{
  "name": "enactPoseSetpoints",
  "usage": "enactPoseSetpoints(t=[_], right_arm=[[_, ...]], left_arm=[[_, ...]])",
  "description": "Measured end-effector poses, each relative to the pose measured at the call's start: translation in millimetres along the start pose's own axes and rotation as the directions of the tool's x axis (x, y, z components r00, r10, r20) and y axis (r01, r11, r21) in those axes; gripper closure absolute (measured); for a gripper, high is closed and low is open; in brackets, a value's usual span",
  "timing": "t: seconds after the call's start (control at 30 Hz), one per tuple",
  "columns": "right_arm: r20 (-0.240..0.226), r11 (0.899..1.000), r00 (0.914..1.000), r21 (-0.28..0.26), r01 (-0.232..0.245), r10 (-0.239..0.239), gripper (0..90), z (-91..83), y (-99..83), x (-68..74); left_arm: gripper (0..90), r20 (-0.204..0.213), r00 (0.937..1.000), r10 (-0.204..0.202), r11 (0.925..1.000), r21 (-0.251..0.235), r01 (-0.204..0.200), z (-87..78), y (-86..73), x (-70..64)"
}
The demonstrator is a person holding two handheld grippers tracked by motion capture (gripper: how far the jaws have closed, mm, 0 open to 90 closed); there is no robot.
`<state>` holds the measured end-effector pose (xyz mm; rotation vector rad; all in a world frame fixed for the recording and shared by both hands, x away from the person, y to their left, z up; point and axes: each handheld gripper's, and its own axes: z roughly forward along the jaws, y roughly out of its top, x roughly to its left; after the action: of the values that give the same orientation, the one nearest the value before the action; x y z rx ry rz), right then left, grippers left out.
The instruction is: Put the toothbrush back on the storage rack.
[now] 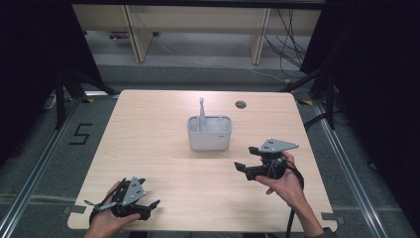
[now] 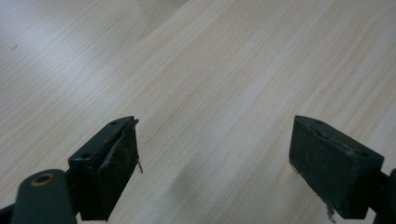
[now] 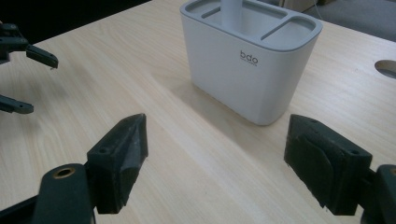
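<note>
A white holder with three compartments stood near the middle of a pale wooden table, a white handle rising upright from its middle slot. The right gripper, held above the table's right side, pointed toward the holder with jaws spread wide and empty. The left gripper rested low near the front left edge, its jaws likewise wide apart, gripping nothing.
</note>
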<state>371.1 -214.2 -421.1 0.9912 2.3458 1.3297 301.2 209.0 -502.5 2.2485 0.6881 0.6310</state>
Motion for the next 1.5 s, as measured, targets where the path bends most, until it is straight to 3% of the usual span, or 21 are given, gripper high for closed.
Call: enactPoseSetpoints(t=[0.03,0.07,0.13,0.17,0.23,0.27,0.3,0.57,0.6,0.67,0.7,0.83,0.87,0.93,0.97,1.0,1.1,1.4,1.43,1.47,1.5], right_arm=[[0.003,0.999,0.9990,-0.022,0.044,-0.044,22.4,1.7,-0.9,-3.1],[-0.004,1.000,0.9998,-0.003,0.018,-0.018,22.4,0.8,-2.3,-1.1],[-0.010,1.000,0.9998,0.003,0.014,-0.014,22.3,0.7,-4.7,-0.9],[-0.004,0.999,0.9991,-0.002,0.043,-0.043,22.2,1.4,-5.7,-3.2],[0.004,0.999,0.9992,0.003,0.040,-0.040,22.0,0.8,-7.9,-3.0],[-0.002,1.000,0.9999,0.004,0.012,-0.012,21.9,1.0,-9.6,-1.2],[0.005,0.999,0.9993,-0.002,0.037,-0.037,21.8,0.3,-10.1,-3.1],[-0.011,1.000,0.9999,0.020,-0.005,0.006,21.3,-2.7,-19.2,1.3],[-0.006,1.000,0.9999,0.007,0.016,-0.016,21.4,-1.8,-20.7,-0.3],[-0.016,1.000,0.9999,0.011,-0.003,0.003,21.4,-2.4,-24.1,0.9],[0.001,0.999,0.9995,0.009,0.031,-0.031,21.3,-2.8,-25.3,-1.2],[0.003,1.000,1.0000,0.018,0.005,-0.005,21.3,-4.6,-33.4,-0.2],[0.006,1.000,0.9998,0.020,0.020,-0.020,21.3,-4.9,-35.0,-1.7],[-0.003,0.999,0.9997,0.035,-0.025,0.025,21.4,-6.2,-38.8,0.7],[0.003,1.000,0.9999,0.027,0.013,-0.013,21.3,-6.2,-39.8,-2.2],[-0.004,0.999,0.9995,0.037,-0.033,0.033,21.4,-6.9,-41.6,0.6],[0.010,1.000,0.9999,0.025,0.006,-0.006,21.3,-8.0,-44.1,-2.3],[-0.001,0.999,0.9999,0.027,-0.017,0.017,20.5,-11.3,-53.2,-1.3],[-0.005,0.998,0.9989,0.038,-0.046,0.046,20.0,-12.2,-54.3,0.7],[0.003,1.000,0.9999,0.026,-0.012,0.012,19.7,-12.7,-55.0,-2.0],[0.001,0.999,0.9996,0.021,-0.029,0.029,18.6,-12.5,-56.3,-0.6]], left_arm=[[15.2,0.000,1.0000,0.000,1.0000,0.000,0.000,0.0,0.0,0.0],[15.1,0.000,1.0000,0.000,1.0000,0.001,0.000,0.0,-0.1,0.1],[15.1,-0.001,1.0000,-0.001,1.0000,0.000,0.001,0.2,-0.3,0.3],[15.1,-0.001,1.0000,0.000,1.0000,0.001,0.000,0.2,-0.3,0.5],[15.2,-0.001,1.0000,0.001,1.0000,0.000,-0.001,0.2,-0.2,0.4],[15.1,-0.001,1.0000,0.001,1.0000,0.001,-0.001,0.2,-0.2,0.3],[15.1,-0.001,1.0000,0.001,1.0000,0.001,-0.001,0.2,-0.2,0.3],[15.2,0.005,1.0000,0.003,1.0000,0.008,-0.003,0.4,-0.3,0.7],[15.1,0.010,0.9999,0.012,0.9999,0.011,-0.013,0.1,-0.3,1.3],[15.1,0.012,0.9999,0.009,0.9999,0.010,-0.009,0.1,-0.5,1.2],[15.1,0.012,0.9999,0.005,0.9999,0.011,-0.006,0.2,-0.6,1.1],[15.2,0.006,0.9999,0.009,0.9999,0.013,-0.009,0.4,-0.7,0.8],[15.1,0.007,0.9999,0.008,0.9999,0.014,-0.008,0.6,-0.7,0.7],[15.1,0.003,1.0000,0.009,0.9998,0.016,-0.009,1.2,-0.9,0.7],[15.1,0.003,1.0000,0.009,0.9998,0.016,-0.009,1.2,-0.9,0.7],[15.1,0.003,1.0000,0.009,0.9998,0.016,-0.009,1.2,-0.9,0.7],[15.2,0.001,1.0000,0.008,0.9999,0.015,-0.008,1.2,-0.9,0.8],[15.1,0.002,1.0000,0.010,0.9998,0.016,-0.010,0.9,-0.7,0.5],[15.2,0.001,1.0000,0.010,0.9998,0.016,-0.010,0.9,-0.8,0.5],[15.2,0.002,1.0000,0.008,0.9999,0.015,-0.008,0.9,-0.9,0.5],[15.1,0.001,1.0000,0.006,0.9999,0.013,-0.006,1.1,-1.1,0.7]])
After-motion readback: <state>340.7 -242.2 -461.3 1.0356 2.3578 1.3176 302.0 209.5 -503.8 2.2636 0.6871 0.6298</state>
